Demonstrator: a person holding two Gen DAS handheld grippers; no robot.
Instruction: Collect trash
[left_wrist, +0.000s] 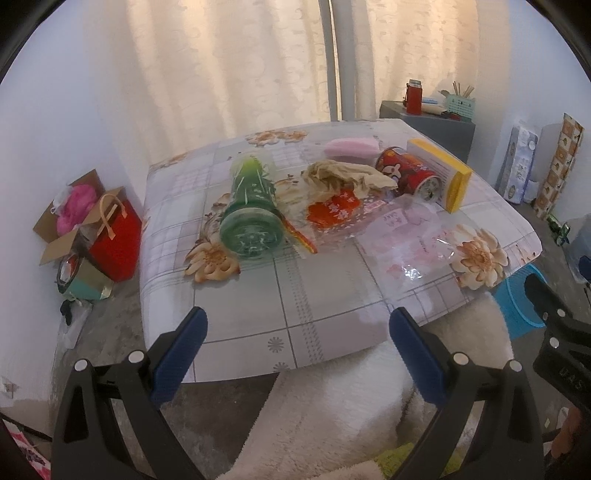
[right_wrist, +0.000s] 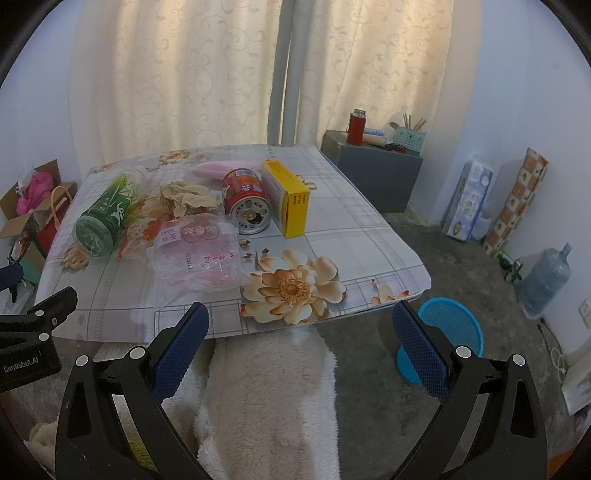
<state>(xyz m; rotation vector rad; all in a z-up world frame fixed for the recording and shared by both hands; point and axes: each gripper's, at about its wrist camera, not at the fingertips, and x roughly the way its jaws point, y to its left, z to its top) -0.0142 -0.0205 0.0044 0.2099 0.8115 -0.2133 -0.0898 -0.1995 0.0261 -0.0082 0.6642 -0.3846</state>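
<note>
Both my left gripper (left_wrist: 297, 328) and right gripper (right_wrist: 301, 326) hover spread wide and empty before the table (right_wrist: 343, 236). On it lies trash: green bottle (left_wrist: 251, 210), yellow box (right_wrist: 288, 197), red can (right_wrist: 245, 201), clear wrapper (right_wrist: 197, 254). Only my right view shows the whole blue basket (right_wrist: 448, 325) on the floor.

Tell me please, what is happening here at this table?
A person holds two grippers, both open and empty, at the near edge of the table. The left gripper and right gripper touch nothing. Trash lies on the table: a green bottle on its side, a red can, a yellow box, crumpled paper and plastic wrappers. A blue basket stands on the floor.
</note>
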